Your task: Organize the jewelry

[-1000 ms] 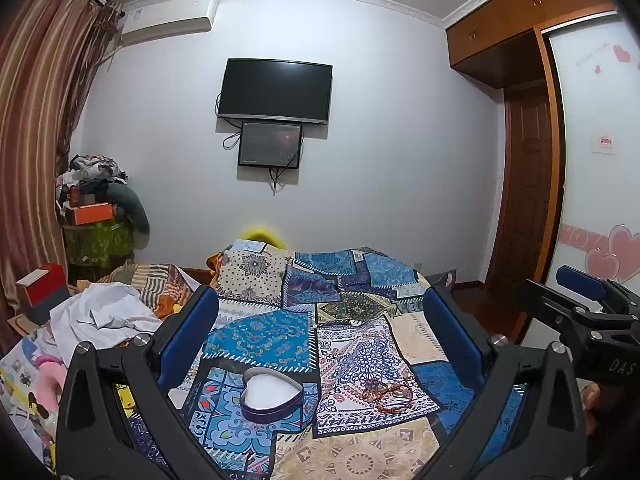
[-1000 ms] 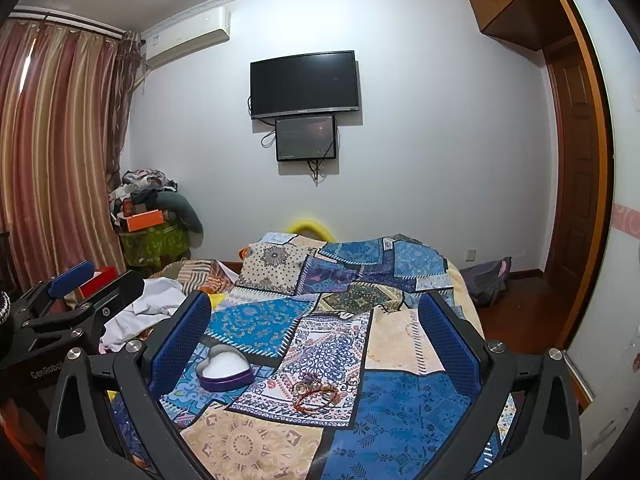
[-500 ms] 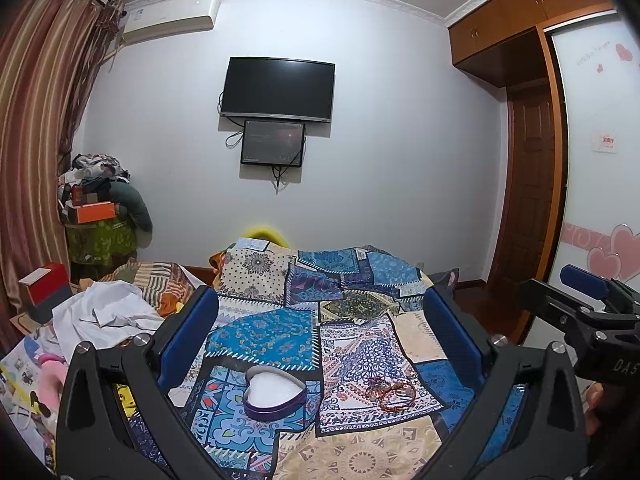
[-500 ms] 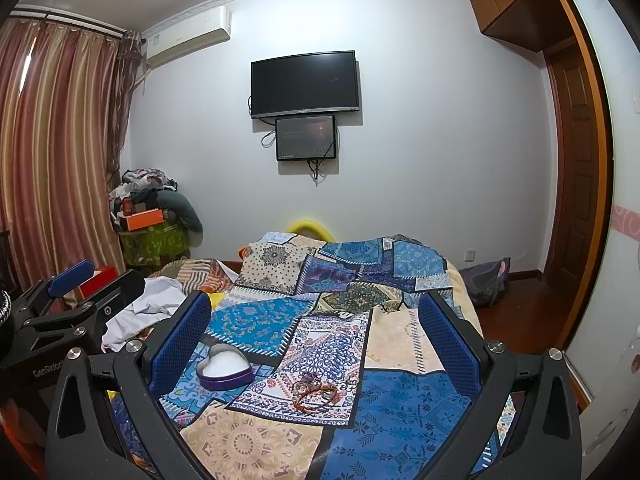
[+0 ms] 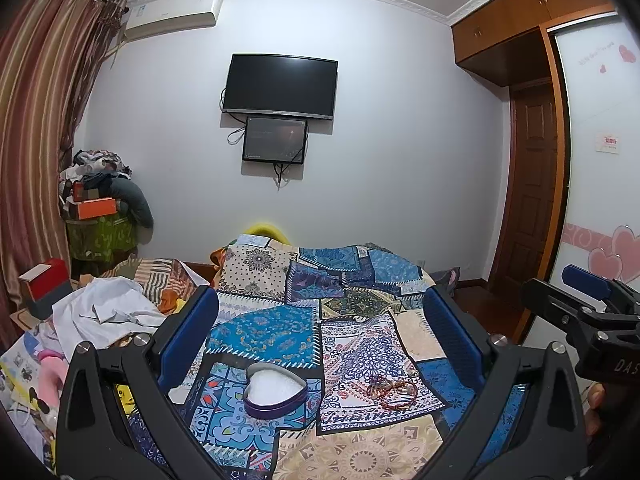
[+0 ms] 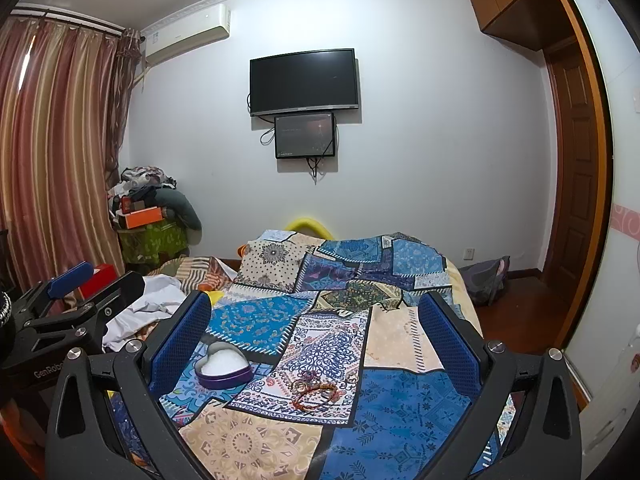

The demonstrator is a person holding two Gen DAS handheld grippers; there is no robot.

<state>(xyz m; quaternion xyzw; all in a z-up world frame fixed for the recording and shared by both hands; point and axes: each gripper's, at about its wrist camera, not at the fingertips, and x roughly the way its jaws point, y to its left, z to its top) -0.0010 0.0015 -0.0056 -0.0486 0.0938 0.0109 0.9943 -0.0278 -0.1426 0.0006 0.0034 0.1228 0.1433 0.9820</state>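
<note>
A purple heart-shaped box [image 5: 275,391] with a white lining sits open on the patchwork bedspread [image 5: 260,332]; it also shows in the right wrist view [image 6: 222,366]. A small pile of bracelets [image 5: 390,389] lies to its right, also in the right wrist view [image 6: 316,391]. My left gripper [image 5: 320,336] is open and empty, held above and short of the box. My right gripper [image 6: 314,332] is open and empty, held above the bed near the bracelets. Each gripper shows at the edge of the other's view.
White cloth [image 5: 100,316] and clutter lie at the bed's left side. A red box [image 5: 44,284] and a piled stand [image 5: 100,216] stand by the curtain. A TV [image 5: 280,86] hangs on the far wall. A wardrobe and door [image 5: 532,200] are to the right.
The left wrist view has shifted slightly, with the box and bracelets a little lower and nearer. The right gripper has hardly moved. Both stay open.
</note>
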